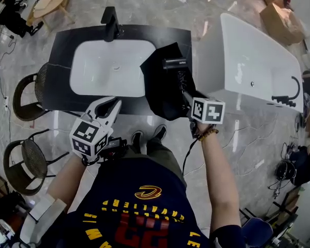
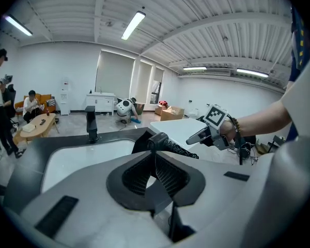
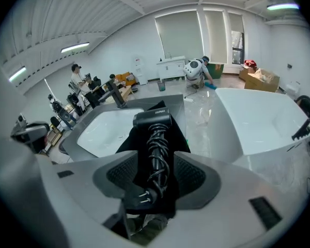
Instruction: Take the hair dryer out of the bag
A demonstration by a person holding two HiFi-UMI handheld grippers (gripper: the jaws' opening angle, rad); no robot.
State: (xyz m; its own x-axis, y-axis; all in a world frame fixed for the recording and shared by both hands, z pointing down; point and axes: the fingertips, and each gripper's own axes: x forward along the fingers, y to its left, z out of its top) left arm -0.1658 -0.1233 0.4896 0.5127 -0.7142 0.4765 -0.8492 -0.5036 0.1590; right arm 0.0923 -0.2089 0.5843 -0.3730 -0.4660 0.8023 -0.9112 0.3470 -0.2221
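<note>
A black hair dryer (image 1: pixel 174 64), its cord wound round the handle, points up and away from me over the right end of the black counter (image 1: pixel 59 50). My right gripper (image 1: pixel 186 94) is shut on the handle (image 3: pixel 154 138), with the plug (image 3: pixel 139 199) lying between the jaws. The black bag (image 1: pixel 160 94) hangs slack under and around the dryer, and I cannot tell whether the handle's end is still inside it. Off to the left, near the counter's front edge, my left gripper (image 1: pixel 112 107) is shut and holds nothing. From the left gripper view, the dryer (image 2: pixel 163 141) and right gripper (image 2: pixel 204 136) show ahead.
A white basin (image 1: pixel 93 79) with a black faucet (image 1: pixel 111 22) fills the counter. A white bathtub (image 1: pixel 253 61) stands to the right. Two dark chairs (image 1: pixel 26 94) are at the left, and cardboard boxes (image 1: pixel 281 19) at the far right. People are in the room's background (image 3: pixel 77 79).
</note>
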